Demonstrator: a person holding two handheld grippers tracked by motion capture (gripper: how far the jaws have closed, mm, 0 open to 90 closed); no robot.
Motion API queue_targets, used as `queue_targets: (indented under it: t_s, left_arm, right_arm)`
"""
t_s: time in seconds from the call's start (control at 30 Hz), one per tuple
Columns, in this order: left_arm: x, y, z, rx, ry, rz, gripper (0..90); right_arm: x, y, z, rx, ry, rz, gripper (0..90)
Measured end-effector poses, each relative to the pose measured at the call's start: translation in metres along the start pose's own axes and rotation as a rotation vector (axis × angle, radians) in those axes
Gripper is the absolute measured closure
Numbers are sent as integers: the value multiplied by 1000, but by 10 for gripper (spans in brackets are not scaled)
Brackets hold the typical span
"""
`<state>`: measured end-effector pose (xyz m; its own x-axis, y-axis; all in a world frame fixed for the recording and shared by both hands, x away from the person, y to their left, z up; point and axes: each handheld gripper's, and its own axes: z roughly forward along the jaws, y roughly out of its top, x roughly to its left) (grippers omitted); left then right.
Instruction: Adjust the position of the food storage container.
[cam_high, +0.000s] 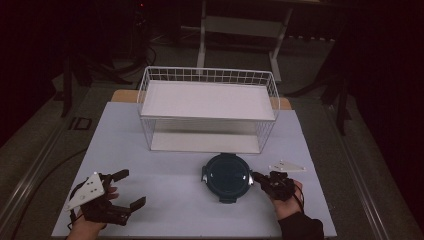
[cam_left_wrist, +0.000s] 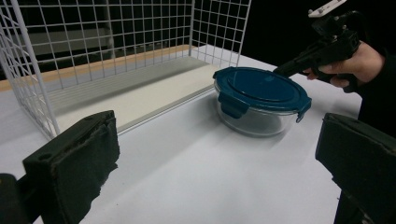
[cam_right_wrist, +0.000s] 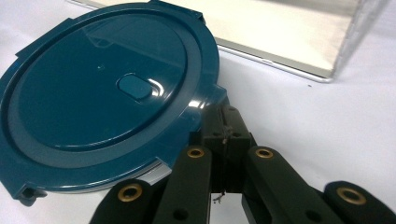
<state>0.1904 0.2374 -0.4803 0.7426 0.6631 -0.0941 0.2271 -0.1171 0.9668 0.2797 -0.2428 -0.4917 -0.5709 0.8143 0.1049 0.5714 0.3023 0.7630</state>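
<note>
1. Closest to the person is the left gripper, near the front left corner of the white table. Its jaws are spread wide with nothing between them, and it sits well apart from the container. In the left gripper view the two black foam-faced jaws stick up at the bottom corners, both cut off by the frame.

2. The right gripper is on the other side, held in the right hand, jaws pressed together. In the right gripper view the tips meet right at the lid's side latch tab. Honestly I can't tell whether they're pinching the tab or just touching it, since the linkage hides the contact spot.

3. Now the main thing: a round clear glass container with a dark teal snap-lock lid, sitting on the table a bit right of centre, just in front of the wire rack. The lid has a raised ring, a small oval button in the middle and latch flaps around the rim. It's glossy and throws reflections. Through the glass I can't make out any contents.

4. Farthest back is the white wire rack with two white shelves, open toward the person. Its top is cropped in the left gripper view.

5. Everything past the table is really dark, just vague furniture legs.
</note>
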Motion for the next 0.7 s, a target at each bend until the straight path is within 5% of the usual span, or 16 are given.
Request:
queue_targets:
  t_s: [0.7]
  left_arm:
    - [0, 0, 0, -2, -4, -4, 0]
  right_arm:
    - [22, 8, 15, -16, 57, -44, 868]
